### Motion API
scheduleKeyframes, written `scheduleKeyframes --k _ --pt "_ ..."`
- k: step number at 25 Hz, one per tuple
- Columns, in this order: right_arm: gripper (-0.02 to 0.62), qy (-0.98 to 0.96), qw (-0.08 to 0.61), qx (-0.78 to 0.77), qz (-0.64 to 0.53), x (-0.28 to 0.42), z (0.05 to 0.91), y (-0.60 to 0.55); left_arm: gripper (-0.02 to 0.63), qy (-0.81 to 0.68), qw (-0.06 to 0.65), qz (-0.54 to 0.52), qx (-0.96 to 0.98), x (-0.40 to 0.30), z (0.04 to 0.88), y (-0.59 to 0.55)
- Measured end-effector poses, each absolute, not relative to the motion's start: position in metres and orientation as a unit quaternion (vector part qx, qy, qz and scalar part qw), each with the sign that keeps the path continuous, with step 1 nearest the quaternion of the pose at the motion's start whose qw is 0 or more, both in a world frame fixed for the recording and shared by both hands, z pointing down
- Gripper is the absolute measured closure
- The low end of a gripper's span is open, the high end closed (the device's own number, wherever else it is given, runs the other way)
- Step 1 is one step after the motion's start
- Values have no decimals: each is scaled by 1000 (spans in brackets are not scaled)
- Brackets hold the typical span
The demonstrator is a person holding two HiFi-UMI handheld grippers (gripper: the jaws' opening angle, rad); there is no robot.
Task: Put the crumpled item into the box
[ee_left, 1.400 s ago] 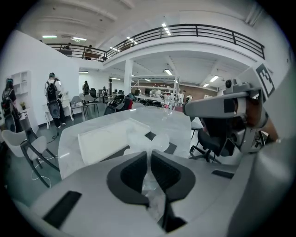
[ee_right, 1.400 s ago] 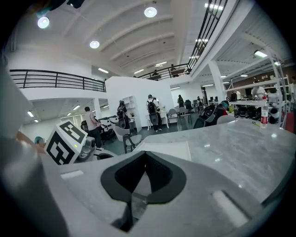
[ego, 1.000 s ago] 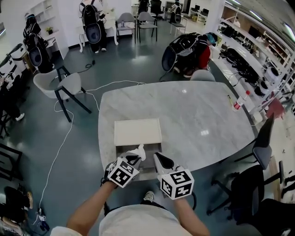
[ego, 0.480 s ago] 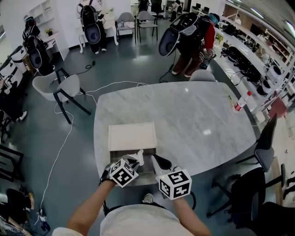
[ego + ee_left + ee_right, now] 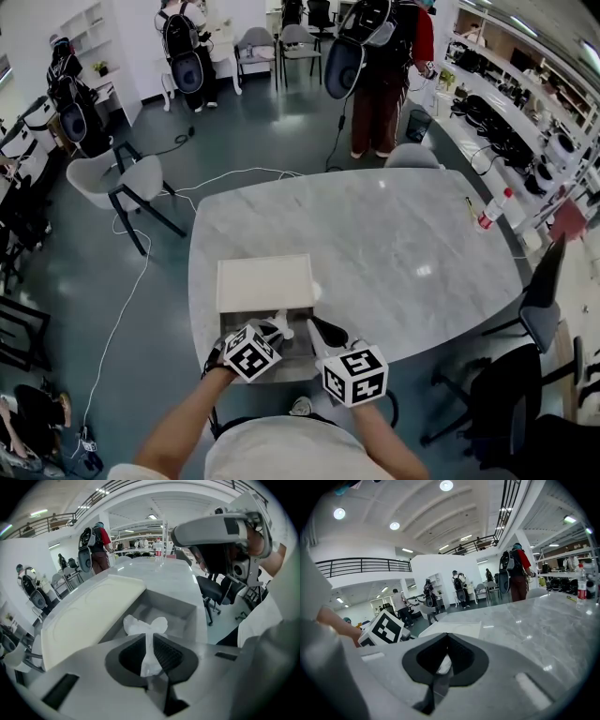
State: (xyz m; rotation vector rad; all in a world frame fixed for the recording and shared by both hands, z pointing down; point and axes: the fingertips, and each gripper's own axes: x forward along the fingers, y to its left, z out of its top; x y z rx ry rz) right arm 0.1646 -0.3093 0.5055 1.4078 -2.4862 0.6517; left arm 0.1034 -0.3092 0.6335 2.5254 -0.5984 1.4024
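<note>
Crumpled item (image 5: pixel 145 626) clamped in left gripper (image 5: pixel 149 639), jaws pressed tight on its twisted white waist, flared top poking out past the tips. Hangs over the open box (image 5: pixel 196 613), near its front end, apparently above the tray floor and touching nothing else; not yet inside to stay. Pale lid (image 5: pixel 89 620) lying flat just beside the box on the far side, both on marble table (image 5: pixel 394 225), close to its near edge. Right gripper (image 5: pixel 446 638) clenched too, just beside the left one, pinching a small white scrap (image 5: pixel 443 665) between its pads; impossible to tell whether part of the same item or a separate bit. Likely troubles from here, as judgement only: letting go too high or too close to the rim, sending a light wad bouncing out onto the table or over the near edge; thin paper clinging to the ribbed pads and riding back out with the opening jaws; tearing, if shared between both grippers and pulled apart; bumping the light box with either gripper and shoving it off the edge. Calls for lowering well inside before easing the grip.
</note>
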Motion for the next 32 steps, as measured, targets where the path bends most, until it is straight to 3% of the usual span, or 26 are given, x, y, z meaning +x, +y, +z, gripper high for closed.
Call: scheduleKeyframes --k 16,32 --pt "591 -840 111 484 217 145 500 -302 574 -228 107 421 872 91 604 -306" --pt "591 -833 95 514 180 115 458 -270 575 -328 128 207 913 56 485 -297"
